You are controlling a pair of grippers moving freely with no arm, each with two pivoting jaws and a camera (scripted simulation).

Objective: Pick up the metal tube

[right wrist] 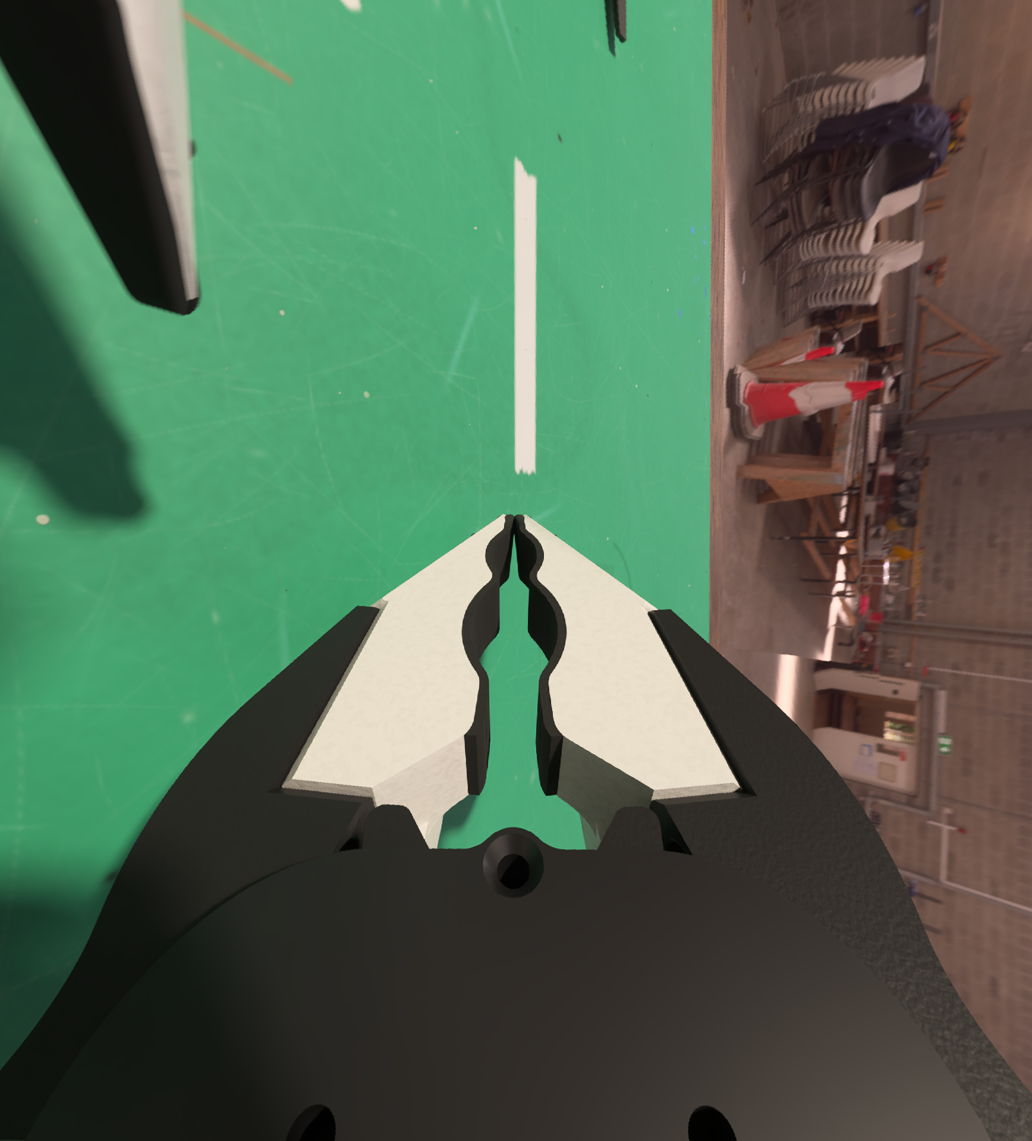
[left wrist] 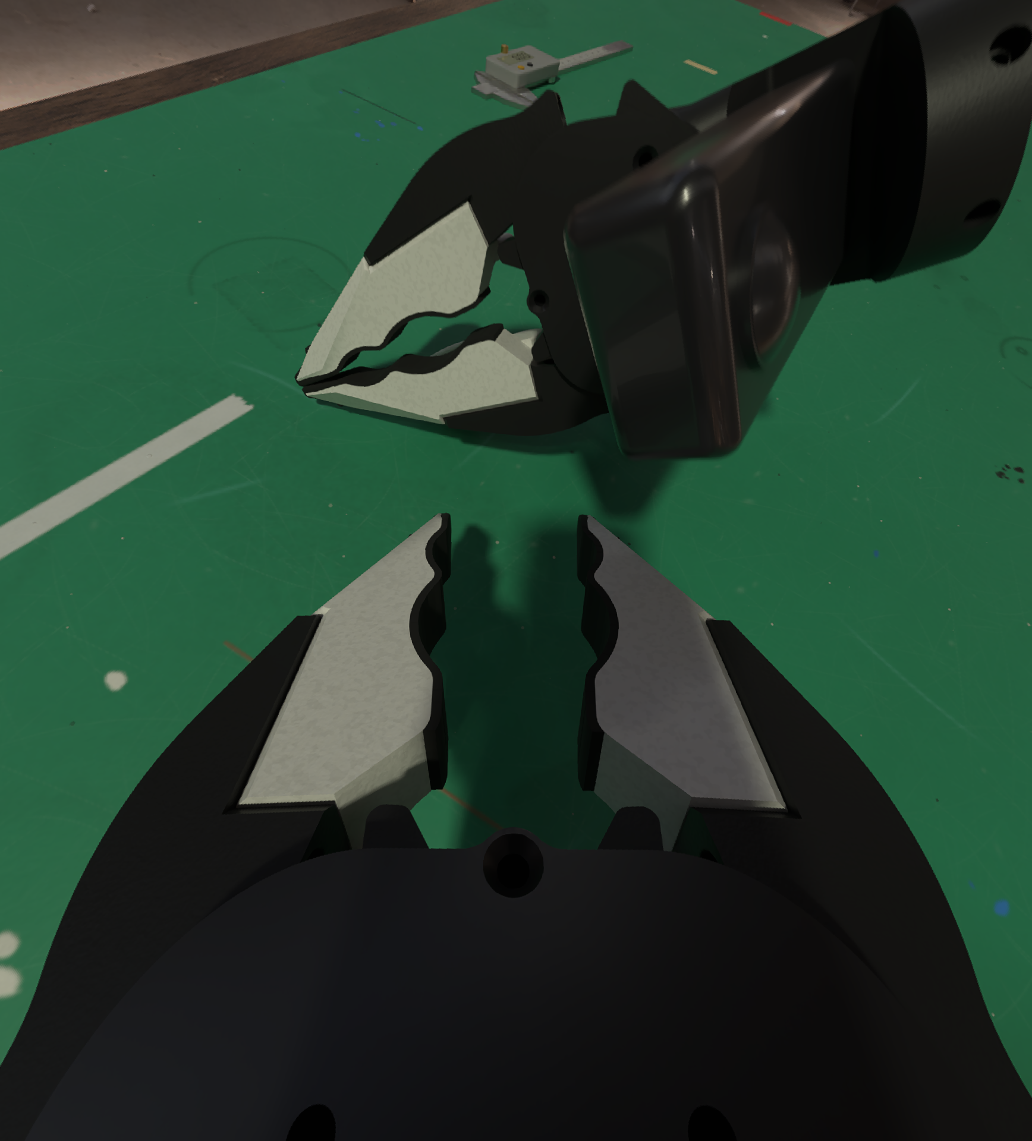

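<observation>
Left tool [left wrist: 513, 525]: fingers apart, empty, poised over green bench [left wrist: 130, 278]. Right tool [right wrist: 513, 518]: tips together, gripping nothing I see, lying low mid-bench. Metal tube: I cannot find it. Caliper [left wrist: 526, 68]: near far edge.

left gripper [right wrist: 130, 154] cut off by edge

Green bench [left wrist: 130, 309] mat: matt, finely scratched, flecked with pale paint. Strip of white tape [left wrist: 112, 478], left of frame: papery, torn ends. Left gripper [left wrist: 513, 531]: matt black plastic shell; pale fingers [left wrist: 365, 679] grainy, dull. Boxy black camera housing [left wrist: 655, 321], upper right: glossy. Grey caliper [left wrist: 538, 68], top: brushed metal look.
</observation>
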